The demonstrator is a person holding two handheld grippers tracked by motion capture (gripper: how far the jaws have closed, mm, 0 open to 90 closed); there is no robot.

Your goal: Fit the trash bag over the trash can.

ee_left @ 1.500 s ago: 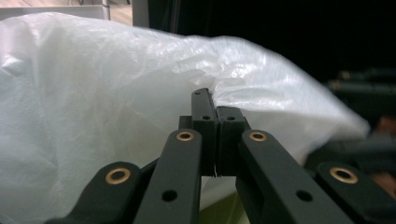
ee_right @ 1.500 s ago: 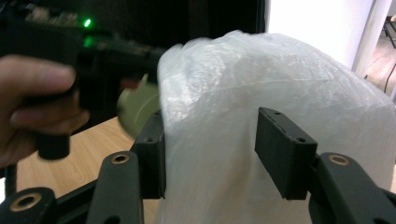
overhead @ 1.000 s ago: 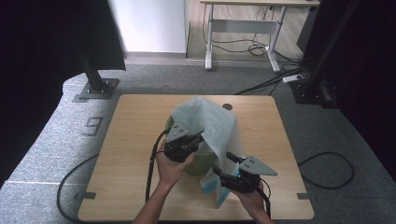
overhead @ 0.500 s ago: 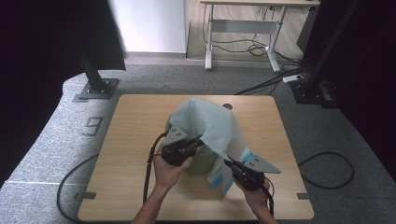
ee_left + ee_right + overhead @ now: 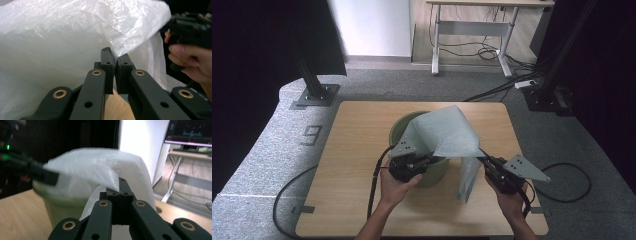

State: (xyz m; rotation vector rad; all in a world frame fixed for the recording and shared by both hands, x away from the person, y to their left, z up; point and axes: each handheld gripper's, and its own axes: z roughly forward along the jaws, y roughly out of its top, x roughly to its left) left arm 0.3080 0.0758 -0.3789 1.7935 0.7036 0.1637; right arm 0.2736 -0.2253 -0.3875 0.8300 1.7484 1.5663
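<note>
Pinching plastic bag (image 5: 444, 132) edge, left gripper (image 5: 424, 162) clamped tight, bucket (image 5: 404, 127) just ahead under draped bag. Right gripper (image 5: 488, 161) clenched on bag's opposite corner, lifted beside bucket. Bag sheet between grippers blocks bucket mouth. Wooden table (image 5: 357, 150) below; cables trailing behind.

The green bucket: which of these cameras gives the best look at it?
The high view: it shows the green bucket standing on the table, its rim half covered by the plastic bag. The right gripper view shows a blurred part of its side under the bag. In the left gripper view the bag hides it.
</note>
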